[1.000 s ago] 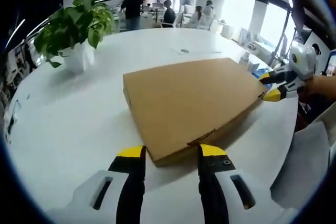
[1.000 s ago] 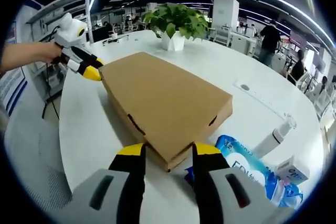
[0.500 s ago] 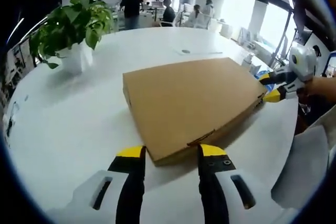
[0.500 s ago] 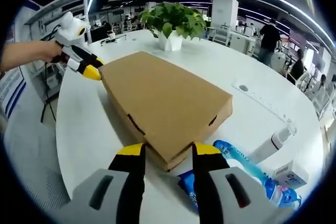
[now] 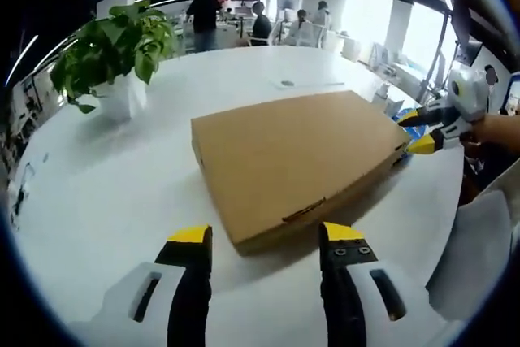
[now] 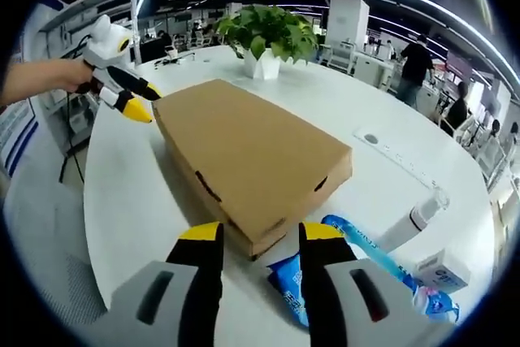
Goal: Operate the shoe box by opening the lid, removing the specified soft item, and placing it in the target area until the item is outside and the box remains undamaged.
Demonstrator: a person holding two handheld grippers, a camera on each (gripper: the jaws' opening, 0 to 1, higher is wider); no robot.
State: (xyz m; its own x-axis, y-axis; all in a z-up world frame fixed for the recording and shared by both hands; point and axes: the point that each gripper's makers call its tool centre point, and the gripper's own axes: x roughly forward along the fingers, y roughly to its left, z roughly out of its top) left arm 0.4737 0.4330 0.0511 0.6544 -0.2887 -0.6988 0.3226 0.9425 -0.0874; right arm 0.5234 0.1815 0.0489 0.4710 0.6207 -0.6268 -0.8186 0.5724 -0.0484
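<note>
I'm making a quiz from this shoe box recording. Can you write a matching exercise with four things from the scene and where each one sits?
Things:
1. cardboard box
2. potted plant
3. blue packet
4. left tongs

Places:
A. at the box's far corner
B. lid shut, flat on the white table
C. on the table beyond the box
D. beside the box's near corner, by the right tongs

Pairs: 1-B, 2-C, 3-D, 4-A
</note>
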